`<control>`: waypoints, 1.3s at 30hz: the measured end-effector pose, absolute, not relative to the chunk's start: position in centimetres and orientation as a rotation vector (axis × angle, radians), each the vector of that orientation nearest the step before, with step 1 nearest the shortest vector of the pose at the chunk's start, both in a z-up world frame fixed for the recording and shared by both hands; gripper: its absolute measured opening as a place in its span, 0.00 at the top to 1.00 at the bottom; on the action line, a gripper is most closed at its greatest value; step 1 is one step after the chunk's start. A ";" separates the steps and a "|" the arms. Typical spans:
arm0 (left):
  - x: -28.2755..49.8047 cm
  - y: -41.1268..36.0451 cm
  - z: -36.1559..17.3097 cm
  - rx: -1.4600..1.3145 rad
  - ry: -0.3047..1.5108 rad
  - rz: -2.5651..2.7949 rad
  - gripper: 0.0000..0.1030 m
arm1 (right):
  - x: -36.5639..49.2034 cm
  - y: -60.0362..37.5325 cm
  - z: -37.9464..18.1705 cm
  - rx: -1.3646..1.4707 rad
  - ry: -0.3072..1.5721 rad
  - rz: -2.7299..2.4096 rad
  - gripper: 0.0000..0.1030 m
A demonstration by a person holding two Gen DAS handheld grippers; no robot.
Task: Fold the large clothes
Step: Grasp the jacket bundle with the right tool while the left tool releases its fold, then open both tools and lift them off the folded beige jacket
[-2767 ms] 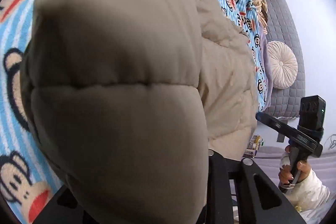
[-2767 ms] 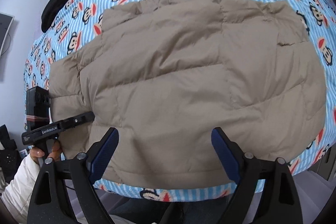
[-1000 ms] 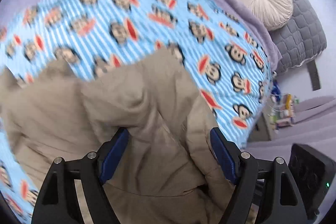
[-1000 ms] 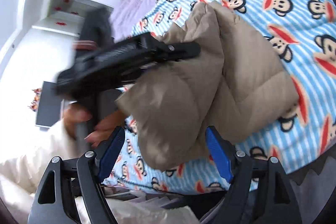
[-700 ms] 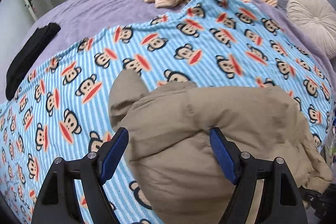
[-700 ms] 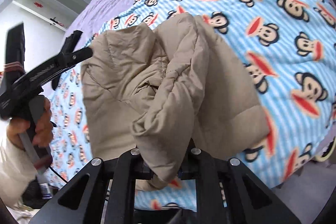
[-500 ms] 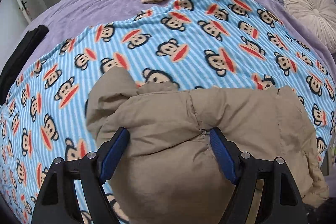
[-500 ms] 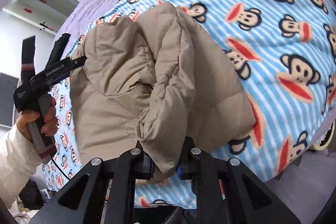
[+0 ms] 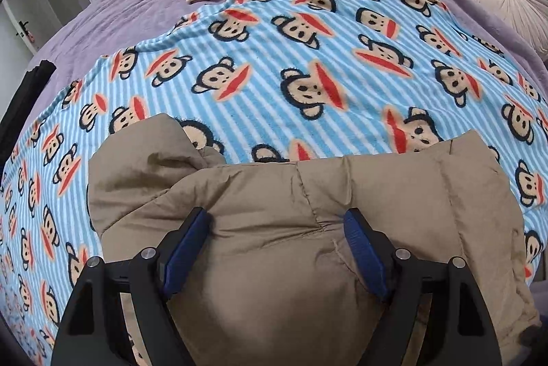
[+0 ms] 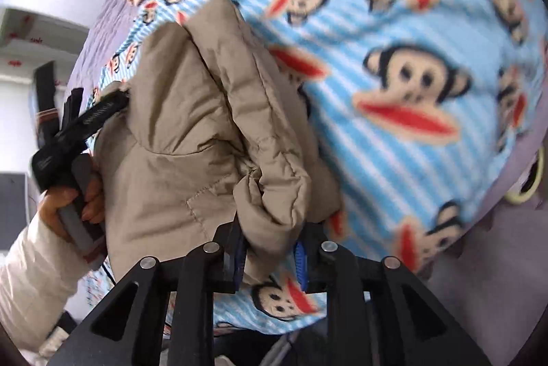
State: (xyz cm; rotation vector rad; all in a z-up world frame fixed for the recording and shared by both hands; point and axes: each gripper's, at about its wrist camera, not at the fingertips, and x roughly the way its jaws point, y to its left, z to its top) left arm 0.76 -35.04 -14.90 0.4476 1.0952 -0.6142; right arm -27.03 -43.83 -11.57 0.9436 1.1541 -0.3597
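Now the right gripper (image 10: 270,258) is easing its fingers open around a jacket (image 9: 308,246) fold (the bundle's length running sideways), while the left gripper (image 9: 277,249) is straddling it, fingers spread.

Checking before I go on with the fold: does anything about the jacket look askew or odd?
Yes. The tan puffer jacket is bunched, not flat: one rumpled flap sticks out at its left corner in the left wrist view.

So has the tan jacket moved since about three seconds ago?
Yes. The tan jacket, then spread flat across the monkey blanket, is now bunched toward the blanket's near edge.
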 end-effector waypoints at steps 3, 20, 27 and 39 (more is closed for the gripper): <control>0.5 -35.2 -15.0 0.464 1.086 -0.606 0.20 | -27.4 -44.6 -8.2 0.828 1.085 -0.378 0.75; -2.3 -28.3 -9.8 0.361 1.179 -0.502 0.20 | -20.2 -42.1 -15.7 0.799 1.359 -0.056 0.75; -7.9 -22.3 -12.0 0.266 1.324 -0.420 0.18 | -18.4 -43.4 -17.6 0.825 1.387 0.001 0.74; -9.8 -20.4 -10.3 0.270 1.329 -0.444 0.15 | -18.4 -44.0 -15.8 0.842 1.356 -0.062 0.56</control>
